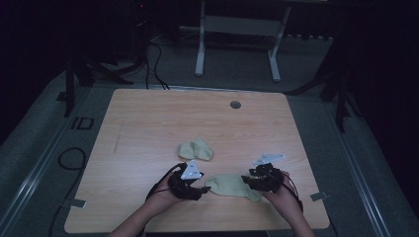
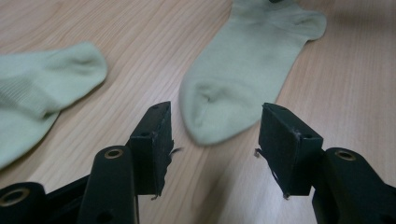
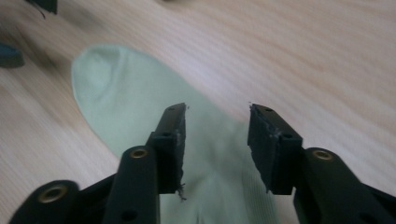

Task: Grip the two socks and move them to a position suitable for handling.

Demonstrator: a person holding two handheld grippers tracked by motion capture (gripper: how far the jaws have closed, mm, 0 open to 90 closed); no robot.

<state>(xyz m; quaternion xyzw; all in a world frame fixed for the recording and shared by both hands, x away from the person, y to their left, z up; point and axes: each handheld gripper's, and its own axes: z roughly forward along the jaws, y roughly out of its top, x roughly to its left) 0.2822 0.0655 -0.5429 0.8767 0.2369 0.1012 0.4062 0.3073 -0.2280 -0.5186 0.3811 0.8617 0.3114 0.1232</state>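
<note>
Lying flat on the table (image 1: 148, 128) near the front edge, the sock (image 1: 231, 186) stretches between both grippers, toe end toward the left one, other end by the right. Left gripper (image 1: 203, 189) sits just off the toe; in the left gripper view its jaws stand apart w/ the toe (image 2: 210, 116) just ahead of the gap, pads not touching fabric. Right gripper (image 1: 245, 180) hovers over the sock's other end; in the right gripper view its jaws are apart too, sock (image 3: 140, 102) showing between and under them, nothing pinched. Second sock (image 1: 195, 149), folded over, lies a bit farther back on the table, apart from the first. Person's hands come in from the bottom edge.
</note>
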